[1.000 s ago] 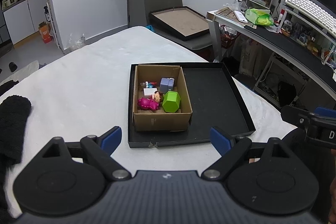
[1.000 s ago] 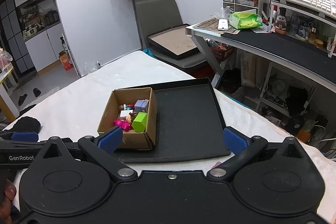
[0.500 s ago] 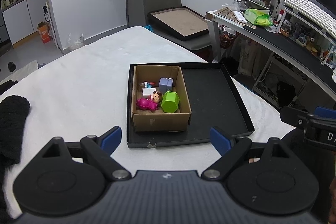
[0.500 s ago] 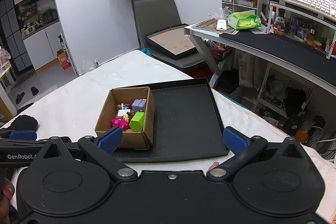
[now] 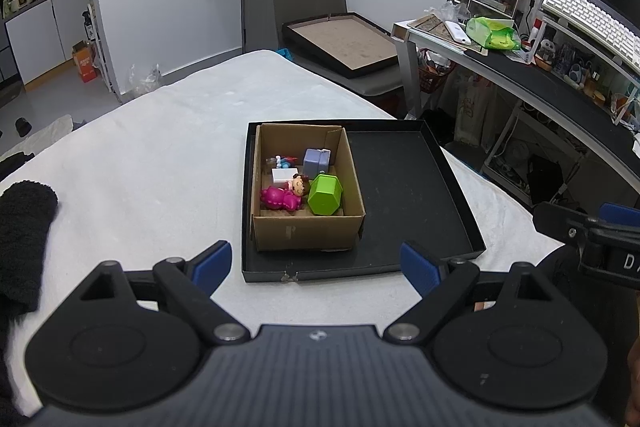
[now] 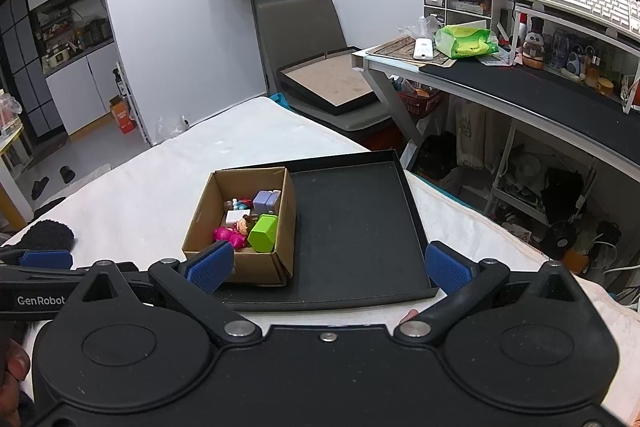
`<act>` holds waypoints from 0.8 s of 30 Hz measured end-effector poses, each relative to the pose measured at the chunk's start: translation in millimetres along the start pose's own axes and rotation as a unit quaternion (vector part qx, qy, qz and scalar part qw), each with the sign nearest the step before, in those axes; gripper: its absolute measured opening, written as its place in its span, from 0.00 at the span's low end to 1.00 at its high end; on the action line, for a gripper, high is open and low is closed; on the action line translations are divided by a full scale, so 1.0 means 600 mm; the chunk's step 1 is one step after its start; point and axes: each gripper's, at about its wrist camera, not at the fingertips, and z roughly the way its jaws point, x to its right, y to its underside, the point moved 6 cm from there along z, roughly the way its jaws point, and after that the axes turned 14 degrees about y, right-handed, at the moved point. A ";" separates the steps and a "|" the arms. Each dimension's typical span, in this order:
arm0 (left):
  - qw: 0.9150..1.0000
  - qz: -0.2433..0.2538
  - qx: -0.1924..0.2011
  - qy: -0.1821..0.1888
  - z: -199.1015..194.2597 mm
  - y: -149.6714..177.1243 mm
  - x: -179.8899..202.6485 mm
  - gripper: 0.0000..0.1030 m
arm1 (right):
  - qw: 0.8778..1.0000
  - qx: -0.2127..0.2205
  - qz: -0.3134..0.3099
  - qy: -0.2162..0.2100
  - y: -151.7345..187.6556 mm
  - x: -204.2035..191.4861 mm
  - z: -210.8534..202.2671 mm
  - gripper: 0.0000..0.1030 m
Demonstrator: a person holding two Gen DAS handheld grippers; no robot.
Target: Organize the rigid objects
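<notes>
Toys sit heaped in the cardboard box, at the left end of the black tray; the tray right of the box lies bare. Left gripper and right gripper hover near the box, fingers spread, holding nothing. Any pick needs a steep descent clearing the box walls.

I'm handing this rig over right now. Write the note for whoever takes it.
Left gripper: open, holding nothing, short of the black tray.
Right gripper: open, holding nothing, same standoff.
Cardboard box sits in the tray's left half; the right half is bare.
In the box: green block, pink doll, purple block, white piece, small bits behind.
This fits toys waiting to be laid out on the tray, or already gathered into the box. Confirm which.
</notes>
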 end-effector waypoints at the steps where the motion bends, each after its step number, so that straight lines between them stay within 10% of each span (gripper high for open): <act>1: 1.000 -0.001 0.000 0.000 0.001 0.000 0.000 0.88 | 1.000 0.001 -0.002 0.001 0.000 -0.001 0.000 1.00; 24: 1.000 0.003 0.004 -0.002 -0.002 0.003 0.008 0.88 | 1.000 -0.007 -0.007 0.008 0.004 -0.001 0.003 1.00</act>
